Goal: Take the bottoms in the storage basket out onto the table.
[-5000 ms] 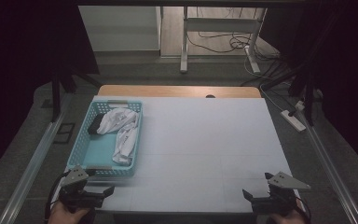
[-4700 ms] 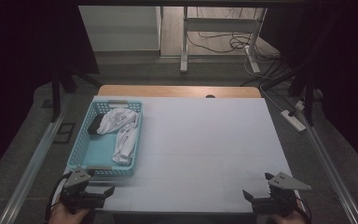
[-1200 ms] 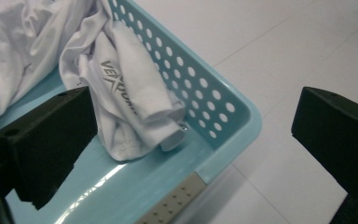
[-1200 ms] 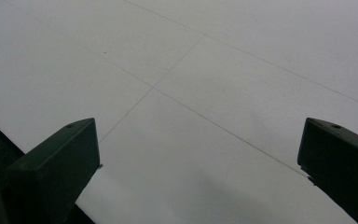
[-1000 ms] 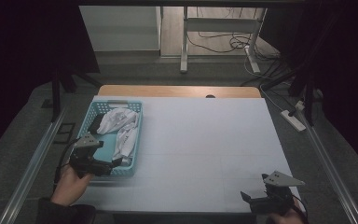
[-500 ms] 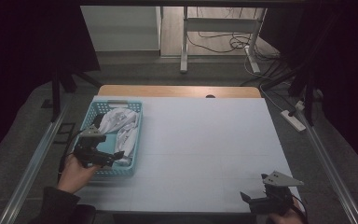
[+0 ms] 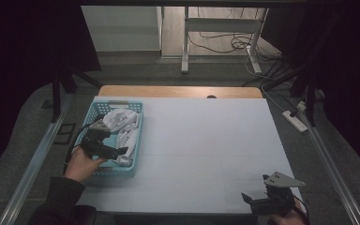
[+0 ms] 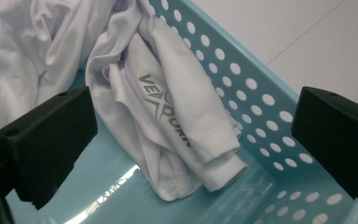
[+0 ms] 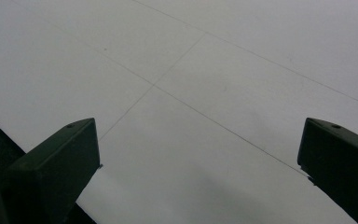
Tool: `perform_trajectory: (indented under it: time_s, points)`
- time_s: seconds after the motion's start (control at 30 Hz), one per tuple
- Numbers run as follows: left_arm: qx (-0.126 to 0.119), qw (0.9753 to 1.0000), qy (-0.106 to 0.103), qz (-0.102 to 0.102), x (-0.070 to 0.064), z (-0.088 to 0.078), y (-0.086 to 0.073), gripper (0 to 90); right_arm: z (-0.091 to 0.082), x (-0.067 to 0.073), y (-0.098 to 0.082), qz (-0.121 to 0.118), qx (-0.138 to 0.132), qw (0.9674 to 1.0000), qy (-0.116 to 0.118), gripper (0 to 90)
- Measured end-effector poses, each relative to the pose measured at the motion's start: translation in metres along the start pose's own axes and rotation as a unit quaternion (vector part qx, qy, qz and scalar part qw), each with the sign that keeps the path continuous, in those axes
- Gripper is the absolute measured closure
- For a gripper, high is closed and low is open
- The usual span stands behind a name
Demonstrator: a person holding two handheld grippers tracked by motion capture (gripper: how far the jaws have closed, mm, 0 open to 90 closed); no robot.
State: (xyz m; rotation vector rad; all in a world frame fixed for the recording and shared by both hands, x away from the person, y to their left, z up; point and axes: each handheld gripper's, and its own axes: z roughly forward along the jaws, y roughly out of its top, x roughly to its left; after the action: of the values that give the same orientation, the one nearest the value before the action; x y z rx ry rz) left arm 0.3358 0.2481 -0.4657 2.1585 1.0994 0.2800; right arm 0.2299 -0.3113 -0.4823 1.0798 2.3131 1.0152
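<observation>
Left claw (image 7: 120, 151) gapes over white garment (image 8: 168, 116) beside basket wall (image 8: 256, 98).

Pale blue plastic basket (image 8: 242, 88), glossy, walls perforated. Inside basket: white cloth garment (image 8: 168, 116), smooth knit, creased, stitched hems, grey matt print. Left gripper (image 8: 191, 140) over basket: matt black jaws. Beside basket: matt white table cover (image 7: 206, 150); bare wood edge beyond.
</observation>
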Motion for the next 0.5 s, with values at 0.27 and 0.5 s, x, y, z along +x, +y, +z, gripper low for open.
perform_trajectory:
  time_s: [0.27, 0.5]
  points:
    - [0.02, 0.9998, 0.0, 0.008, 0.008, 0.009, 0.009, 0.0, 0.001, 0.0, 0.0, -0.001, 0.001, 1.0, -0.001, 0.0]
    - [0.031, 0.9994, 0.001, 0.014, 0.012, 0.024, 0.017, 0.0, 0.001, 0.001, 0.0, -0.003, 0.002, 1.0, 0.0, 0.0]
